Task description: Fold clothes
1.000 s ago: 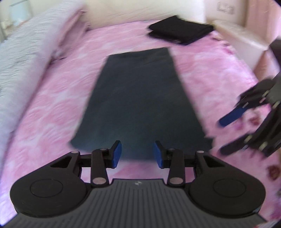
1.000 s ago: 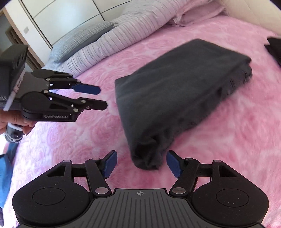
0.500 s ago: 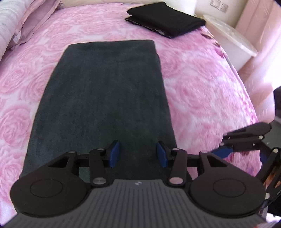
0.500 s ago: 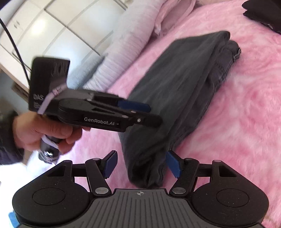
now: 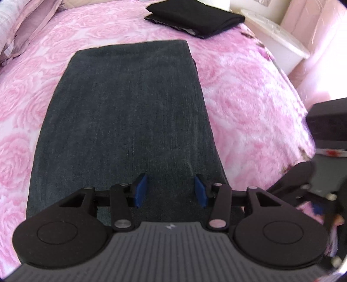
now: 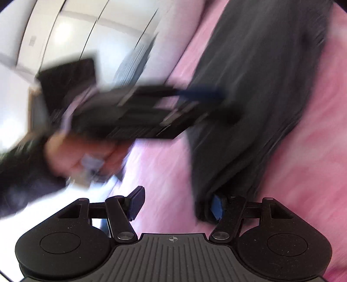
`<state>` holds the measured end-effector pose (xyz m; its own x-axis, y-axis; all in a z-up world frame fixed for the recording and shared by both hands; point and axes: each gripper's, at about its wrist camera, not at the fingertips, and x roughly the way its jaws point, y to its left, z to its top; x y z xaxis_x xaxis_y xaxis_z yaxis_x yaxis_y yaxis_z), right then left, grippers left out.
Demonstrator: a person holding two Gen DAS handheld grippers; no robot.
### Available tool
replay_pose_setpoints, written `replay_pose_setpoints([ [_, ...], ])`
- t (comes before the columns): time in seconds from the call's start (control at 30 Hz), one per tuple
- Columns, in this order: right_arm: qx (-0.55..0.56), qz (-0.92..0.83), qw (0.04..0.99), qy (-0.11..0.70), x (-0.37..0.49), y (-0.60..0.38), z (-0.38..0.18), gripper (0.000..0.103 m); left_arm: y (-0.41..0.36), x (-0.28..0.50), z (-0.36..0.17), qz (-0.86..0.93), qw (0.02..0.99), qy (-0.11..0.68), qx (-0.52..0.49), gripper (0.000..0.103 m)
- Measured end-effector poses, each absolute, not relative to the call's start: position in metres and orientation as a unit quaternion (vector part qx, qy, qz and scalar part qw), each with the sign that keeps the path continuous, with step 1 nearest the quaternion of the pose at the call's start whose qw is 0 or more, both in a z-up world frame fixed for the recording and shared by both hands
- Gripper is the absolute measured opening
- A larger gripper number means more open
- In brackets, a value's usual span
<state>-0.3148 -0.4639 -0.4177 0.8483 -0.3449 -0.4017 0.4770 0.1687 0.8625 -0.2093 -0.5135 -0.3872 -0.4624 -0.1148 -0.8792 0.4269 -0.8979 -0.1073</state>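
Note:
A dark grey garment (image 5: 128, 121), folded into a long strip, lies flat on the pink rose-patterned bed cover (image 5: 249, 97). My left gripper (image 5: 171, 191) hovers over the strip's near end, pointing steeply down. Its blue pads stand apart with only flat cloth below them. The right wrist view is blurred by motion. There my right gripper (image 6: 175, 206) is open, and the garment's (image 6: 260, 86) near corner lies against its right finger (image 6: 216, 208). The left gripper (image 6: 216, 104), held by a hand (image 6: 82, 151), crosses that view above the cloth.
A folded black stack (image 5: 195, 19) rests at the far end of the bed. Pillows (image 5: 21, 28) line the far left. A white bedside table (image 5: 279, 43) stands past the bed's right edge. White wardrobe doors (image 6: 86, 32) stand behind the hand.
My left gripper has come forward and down over the garment's near end, its jaws a little wider. My right gripper has rolled and dropped to the garment's near corner, blurring its view.

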Motion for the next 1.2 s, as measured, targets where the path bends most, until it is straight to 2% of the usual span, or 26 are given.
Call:
replay_pose_setpoints([
  [0.07,0.592,-0.280,0.753,0.063,-0.319,-0.456,-0.418,0.063,-0.512,-0.210,-0.390,-0.842,0.161,0.153,0.492,0.045],
  [0.23,0.595,-0.295,0.744,0.079,-0.321,-0.443,-0.414,0.062,-0.511,-0.209,-0.391,-0.843,0.167,0.150,0.489,0.045],
  [0.37,0.589,-0.292,0.743,0.124,-0.326,-0.441,-0.393,0.063,-0.511,-0.190,-0.369,-0.846,0.191,0.140,0.477,0.044],
  [0.43,0.557,-0.326,0.750,0.143,-0.333,-0.431,-0.378,0.063,-0.511,-0.174,-0.357,-0.847,0.211,0.119,0.474,0.040],
  [0.53,0.435,-0.398,0.773,0.234,-0.319,-0.422,-0.348,0.063,-0.513,-0.142,-0.344,-0.835,0.255,0.088,0.480,0.040],
  [0.67,0.236,-0.412,0.806,0.354,-0.255,-0.419,-0.331,0.063,-0.507,-0.101,-0.334,-0.813,0.311,0.056,0.489,0.040],
  [0.77,0.111,-0.416,0.802,0.414,-0.203,-0.421,-0.346,0.063,-0.494,-0.078,-0.331,-0.804,0.339,0.036,0.488,0.043],
  [0.83,0.050,-0.407,0.769,0.489,-0.175,-0.428,-0.376,0.063,-0.481,-0.071,-0.336,-0.800,0.339,0.007,0.495,0.045],
  [0.9,0.014,-0.399,0.729,0.557,-0.151,-0.439,-0.405,0.063,-0.464,-0.074,-0.351,-0.792,0.313,-0.057,0.521,0.051],
  [0.93,-0.005,-0.398,0.720,0.568,-0.148,-0.437,-0.410,0.063,-0.455,-0.077,-0.360,-0.785,0.298,-0.095,0.534,0.056],
  [1.0,-0.032,-0.398,0.709,0.580,-0.151,-0.432,-0.413,0.063,-0.440,-0.083,-0.380,-0.772,0.265,-0.175,0.551,0.057],
  [1.07,-0.038,-0.405,0.707,0.578,-0.158,-0.433,-0.414,0.056,-0.429,-0.090,-0.402,-0.754,0.233,-0.255,0.559,0.058],
  [1.1,-0.036,-0.406,0.708,0.576,-0.162,-0.434,-0.413,0.045,-0.427,-0.095,-0.412,-0.743,0.222,-0.295,0.559,0.060],
  [1.13,-0.037,-0.405,0.712,0.572,-0.169,-0.434,-0.410,0.039,-0.426,-0.098,-0.423,-0.728,0.210,-0.339,0.557,0.060],
  [1.2,-0.026,-0.395,0.728,0.560,-0.179,-0.437,-0.400,0.022,-0.428,-0.104,-0.440,-0.699,0.185,-0.421,0.548,0.060],
])
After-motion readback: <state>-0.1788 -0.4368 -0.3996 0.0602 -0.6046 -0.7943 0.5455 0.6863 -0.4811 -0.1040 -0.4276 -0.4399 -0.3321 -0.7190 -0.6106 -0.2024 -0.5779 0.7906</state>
